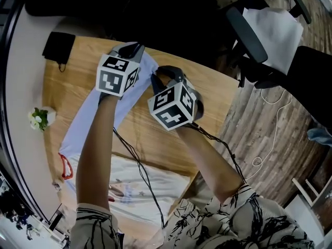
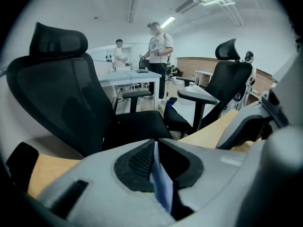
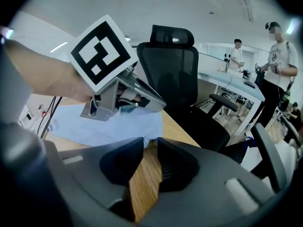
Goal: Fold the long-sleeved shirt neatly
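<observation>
Jaws out of sight
Head view: marker cubes (image 1: pixel 116 75) hide the jaws of the left hand-held gripper (image 1: pixel 128 50) and right hand-held gripper (image 1: pixel 167 72); a forearm (image 1: pixel 96 149) covers part of the shirt (image 1: pixel 72 131); whether the right pads pinch it is unclear.

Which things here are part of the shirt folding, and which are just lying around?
In the job: blue shirt, left gripper, right gripper, wooden table.
Lying about: black pouch, small flowers, red loop, white printed cloth, office chair.

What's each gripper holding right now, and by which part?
The left gripper is clamped on the shirt at its far edge. The right gripper has its jaws slightly apart at that edge, holding nothing.
</observation>
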Tool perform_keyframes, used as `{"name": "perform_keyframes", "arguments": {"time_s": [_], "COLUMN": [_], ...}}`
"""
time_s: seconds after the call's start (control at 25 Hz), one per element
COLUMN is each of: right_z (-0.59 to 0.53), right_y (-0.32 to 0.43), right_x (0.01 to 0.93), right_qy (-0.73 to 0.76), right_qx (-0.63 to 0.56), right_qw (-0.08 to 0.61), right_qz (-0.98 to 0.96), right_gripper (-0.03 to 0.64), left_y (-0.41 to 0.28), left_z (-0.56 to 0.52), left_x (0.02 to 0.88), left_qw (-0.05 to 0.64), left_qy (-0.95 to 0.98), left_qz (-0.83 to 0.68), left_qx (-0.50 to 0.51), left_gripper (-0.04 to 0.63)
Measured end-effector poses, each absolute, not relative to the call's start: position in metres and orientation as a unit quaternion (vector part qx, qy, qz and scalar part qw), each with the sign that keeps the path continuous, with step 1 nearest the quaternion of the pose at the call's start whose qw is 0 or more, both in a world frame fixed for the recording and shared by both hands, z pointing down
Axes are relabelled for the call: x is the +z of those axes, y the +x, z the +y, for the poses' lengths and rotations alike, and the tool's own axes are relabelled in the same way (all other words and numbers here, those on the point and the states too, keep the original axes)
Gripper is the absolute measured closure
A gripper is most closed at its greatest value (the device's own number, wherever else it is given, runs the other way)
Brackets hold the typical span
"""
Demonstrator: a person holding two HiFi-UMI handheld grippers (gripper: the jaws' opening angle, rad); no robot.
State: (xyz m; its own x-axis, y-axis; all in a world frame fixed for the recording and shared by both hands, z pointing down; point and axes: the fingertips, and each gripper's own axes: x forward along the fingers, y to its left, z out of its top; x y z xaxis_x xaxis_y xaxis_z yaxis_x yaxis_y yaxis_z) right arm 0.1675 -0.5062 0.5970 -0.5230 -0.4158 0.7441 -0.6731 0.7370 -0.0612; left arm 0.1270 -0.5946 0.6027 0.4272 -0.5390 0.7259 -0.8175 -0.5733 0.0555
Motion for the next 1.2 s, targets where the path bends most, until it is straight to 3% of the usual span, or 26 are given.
{"name": "perform_keyframes", "arguments": {"time_s": [0.12, 0.28, 0.32, 0.44, 0.68, 0.8, 0.92, 1.04, 1.2], "right_z": [-0.508, -0.51, -0.511, -0.512, -0.513, -0.516, -0.518, -0.513, -0.509], "right_y": [0.171, 0.174, 0.174, 0.171, 0.159, 0.154, 0.155, 0.154, 0.155], "right_x": [0.596, 0.594, 0.593, 0.595, 0.583, 0.592, 0.598, 0.597, 0.579], "right_qy": [0.322, 0.323, 0.321, 0.305, 0.268, 0.275, 0.281, 0.27, 0.27], "right_qx": [0.175, 0.167, 0.16, 0.145, 0.212, 0.215, 0.19, 0.197, 0.186], "right_qw": [0.37, 0.373, 0.376, 0.383, 0.317, 0.337, 0.376, 0.374, 0.355], "right_qz": [-0.853, -0.854, -0.854, -0.86, -0.885, -0.875, -0.862, -0.865, -0.875], "right_gripper": [0.602, 0.6, 0.591, 0.463, 0.428, 0.413, 0.478, 0.566, 0.578], "left_y": [0.128, 0.129, 0.129, 0.129, 0.13, 0.13, 0.131, 0.131, 0.131], "left_z": [-0.592, -0.587, -0.585, -0.585, -0.585, -0.584, -0.583, -0.582, -0.579], "left_x": [0.596, 0.593, 0.593, 0.594, 0.595, 0.598, 0.6, 0.599, 0.578], "left_qw": [0.211, 0.212, 0.211, 0.21, 0.203, 0.204, 0.202, 0.203, 0.191], "left_qy": [0.824, 0.826, 0.827, 0.828, 0.829, 0.828, 0.827, 0.827, 0.835], "left_qz": [-0.415, -0.412, -0.411, -0.411, -0.412, -0.412, -0.412, -0.412, -0.416], "left_qx": [0.323, 0.321, 0.32, 0.318, 0.318, 0.322, 0.326, 0.324, 0.305], "left_gripper": [0.566, 0.568, 0.568, 0.568, 0.568, 0.568, 0.568, 0.568, 0.569]}}
